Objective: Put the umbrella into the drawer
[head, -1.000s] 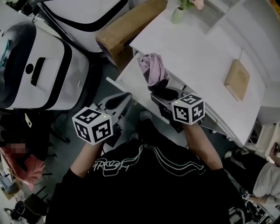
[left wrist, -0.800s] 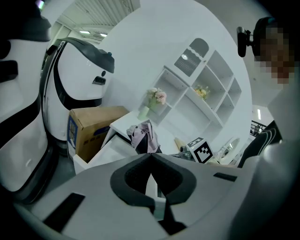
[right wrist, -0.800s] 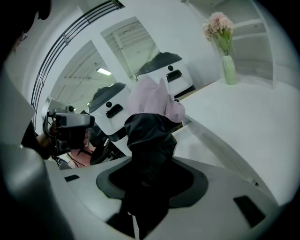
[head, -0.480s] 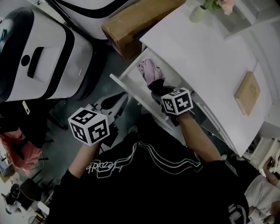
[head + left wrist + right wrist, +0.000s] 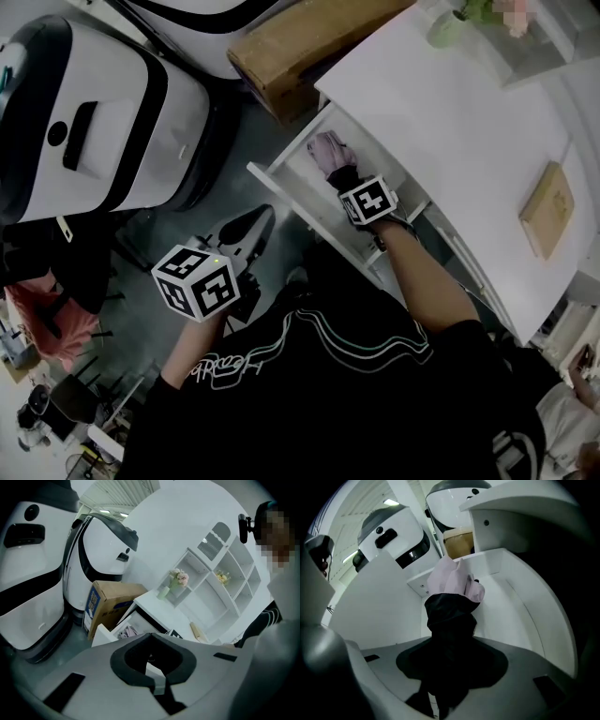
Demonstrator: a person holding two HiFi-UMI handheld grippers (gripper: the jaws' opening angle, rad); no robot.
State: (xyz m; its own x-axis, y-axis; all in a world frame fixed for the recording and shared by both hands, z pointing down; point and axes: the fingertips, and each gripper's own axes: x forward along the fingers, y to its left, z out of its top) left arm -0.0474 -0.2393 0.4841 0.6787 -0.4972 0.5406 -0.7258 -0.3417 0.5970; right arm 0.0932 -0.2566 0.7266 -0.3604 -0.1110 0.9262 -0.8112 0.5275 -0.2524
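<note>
The open white drawer (image 5: 295, 204) has bare room beside the folded pink-and-black umbrella (image 5: 326, 150) inside; the white bench (image 5: 450, 112) overhangs the drawer's rear.

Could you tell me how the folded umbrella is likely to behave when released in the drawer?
The umbrella shows pink fabric bunched loosely beyond the jaws of the right gripper, so probably soft and floppy. One gripper holds it, so it seems light. Its roundish bundle might roll in the drawer.

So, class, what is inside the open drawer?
A folded pink and black umbrella, gripped by the right gripper. Whatever lies on the drawer floor beneath it is covered.
</note>
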